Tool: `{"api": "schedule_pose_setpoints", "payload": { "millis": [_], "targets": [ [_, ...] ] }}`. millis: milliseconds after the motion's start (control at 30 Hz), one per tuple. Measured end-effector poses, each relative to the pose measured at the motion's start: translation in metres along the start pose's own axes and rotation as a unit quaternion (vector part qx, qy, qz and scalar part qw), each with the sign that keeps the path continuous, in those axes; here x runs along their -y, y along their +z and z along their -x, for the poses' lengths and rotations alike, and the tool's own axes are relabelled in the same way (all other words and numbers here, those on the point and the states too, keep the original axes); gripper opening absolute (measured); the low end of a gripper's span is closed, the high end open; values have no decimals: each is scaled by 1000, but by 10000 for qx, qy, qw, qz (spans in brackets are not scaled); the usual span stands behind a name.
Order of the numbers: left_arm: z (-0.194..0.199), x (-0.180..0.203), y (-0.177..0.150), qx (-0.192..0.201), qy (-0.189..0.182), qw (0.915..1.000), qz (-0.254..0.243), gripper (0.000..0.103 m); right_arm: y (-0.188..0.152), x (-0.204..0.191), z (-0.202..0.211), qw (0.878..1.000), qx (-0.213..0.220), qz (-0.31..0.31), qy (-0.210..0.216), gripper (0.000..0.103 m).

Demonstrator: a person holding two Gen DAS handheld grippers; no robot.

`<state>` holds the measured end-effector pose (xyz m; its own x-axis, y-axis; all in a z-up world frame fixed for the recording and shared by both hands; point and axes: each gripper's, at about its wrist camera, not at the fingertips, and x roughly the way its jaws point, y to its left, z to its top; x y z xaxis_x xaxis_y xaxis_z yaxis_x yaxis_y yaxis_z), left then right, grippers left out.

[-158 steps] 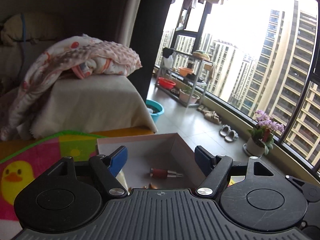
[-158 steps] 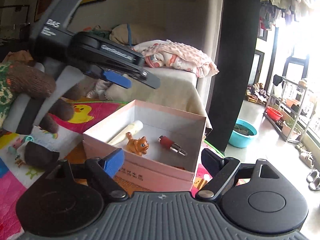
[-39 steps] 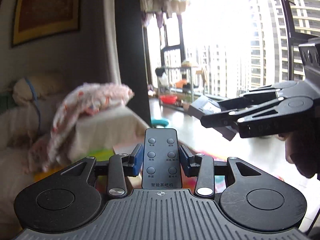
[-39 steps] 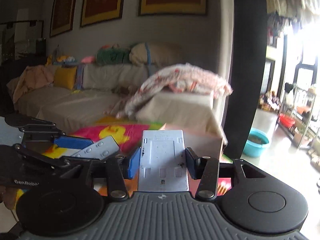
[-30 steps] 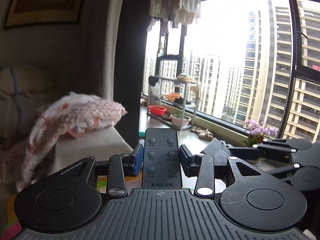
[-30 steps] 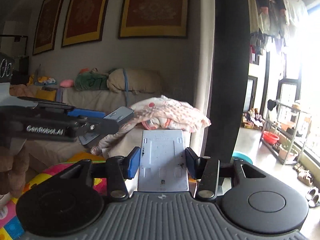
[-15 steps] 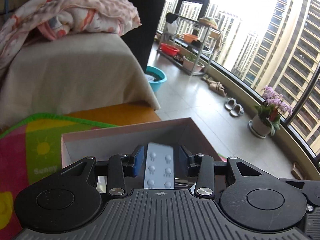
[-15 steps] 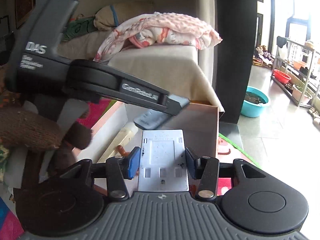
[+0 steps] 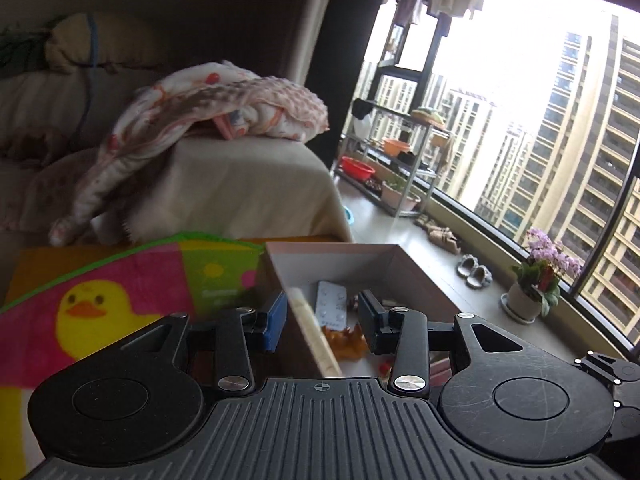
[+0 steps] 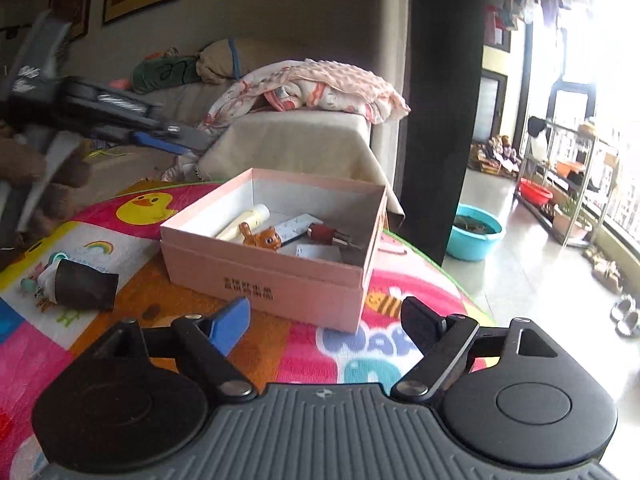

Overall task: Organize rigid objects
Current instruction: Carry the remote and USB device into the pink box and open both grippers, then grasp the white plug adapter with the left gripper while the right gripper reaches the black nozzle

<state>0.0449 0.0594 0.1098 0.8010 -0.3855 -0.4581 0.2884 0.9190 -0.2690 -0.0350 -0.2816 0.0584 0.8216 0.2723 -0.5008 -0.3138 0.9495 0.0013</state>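
— What is shown in the right wrist view that is hidden from the left one?

— The whole pale pink cardboard box (image 10: 280, 276) is seen there, set on the bright cartoon-printed play mat (image 10: 352, 356) near its far right edge. Inside are laid a cream tube (image 10: 244, 222), an orange cat figurine (image 10: 266, 238), a red-handled tool (image 10: 326, 234) and two grey remotes (image 10: 296, 226), the second (image 10: 318, 251) flat by the near wall. A dark brown cup (image 10: 82, 284) is seen on its side at the mat's left edge. The right gripper (image 10: 324, 322) is held short of the box, fingers spread wide, nothing between them.

— And the left wrist view?

— Only the box interior is given, from close above. The left gripper (image 9: 322, 320) is held over the box's left wall (image 9: 280, 272), fingers parted and empty; one remote (image 9: 331, 304) is seen lying beyond them.

— The room?

— A covered sofa (image 9: 240, 192) with a pink blanket (image 9: 224, 108) is seen behind, a potted purple flower (image 9: 536, 284) by the window, a blue basin (image 10: 474, 236) on the tiled floor.
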Motion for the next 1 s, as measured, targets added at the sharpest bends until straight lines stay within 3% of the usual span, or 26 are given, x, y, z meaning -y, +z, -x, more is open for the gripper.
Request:
{"api": "schedule_pose_setpoints", "payload": {
  "millis": [200, 300, 433, 567, 733, 833, 1000],
  "targets": [
    [75, -49, -56, -119, 748, 9956, 552, 43, -21, -10, 17, 9997, -167, -87, 130, 83],
    [98, -63, -79, -95, 1074, 9914, 744, 43, -15, -36, 17, 9983, -165, 194, 524, 83],
    [118, -79, -96, 58, 1329, 9839, 1196, 43, -3, -98, 5, 9886, -89, 882, 1214, 83],
    [119, -80, -105, -6, 1146, 9861, 1206, 43, 11, -154, -19, 9786, -129, 1143, 1708, 83],
    [117, -78, -113, 30, 993, 9866, 1297, 43, 27, -189, -57, 9753, -439, 947, 1948, 81],
    [110, -82, -115, 101, 939, 9845, 1480, 43, 26, -196, -69, 9755, -660, 824, 1930, 74],
    [86, -87, -117, 12, 899, 9820, 1663, 43, 7, -187, -54, 9740, -704, 1031, 1893, 74]
  ]
}}
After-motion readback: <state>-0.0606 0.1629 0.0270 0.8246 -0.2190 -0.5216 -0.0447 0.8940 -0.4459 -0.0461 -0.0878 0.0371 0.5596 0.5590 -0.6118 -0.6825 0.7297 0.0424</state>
